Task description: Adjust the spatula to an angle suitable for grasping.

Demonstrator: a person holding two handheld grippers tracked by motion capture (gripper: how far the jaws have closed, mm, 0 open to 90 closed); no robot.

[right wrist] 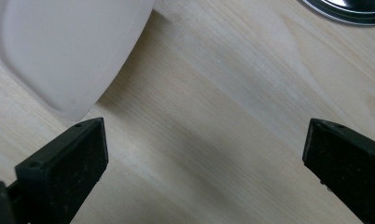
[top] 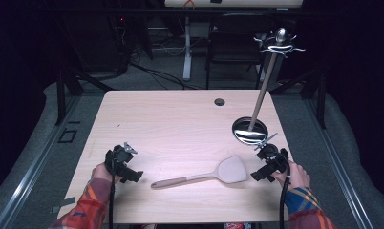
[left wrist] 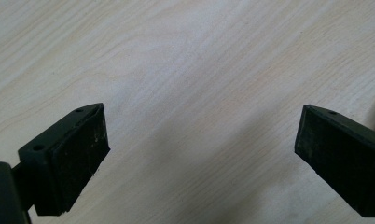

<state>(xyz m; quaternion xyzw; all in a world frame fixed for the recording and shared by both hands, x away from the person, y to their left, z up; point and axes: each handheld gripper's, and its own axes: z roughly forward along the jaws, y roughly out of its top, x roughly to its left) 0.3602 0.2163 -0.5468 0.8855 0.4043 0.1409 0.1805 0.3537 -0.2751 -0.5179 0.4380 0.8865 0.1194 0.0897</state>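
Observation:
A beige spatula (top: 204,175) lies flat near the table's front, handle pointing left, blade to the right. My right gripper (top: 258,175) sits just right of the blade, open, with bare wood between its jaws; the blade's pale edge (right wrist: 64,51) shows at the upper left of the right gripper view. My left gripper (top: 133,176) rests at the front left, a short way left of the handle's end, open over bare wood (left wrist: 199,116). A round metal stand base (top: 250,130) with a tall wooden pole (top: 264,88) and hooks on top stands at the right.
The light wooden table (top: 171,124) has a small dark grommet hole (top: 219,101) near its back edge. The stand's shiny rim (right wrist: 349,11) lies just beyond my right gripper. Dark floor, cables and a desk leg lie behind the table.

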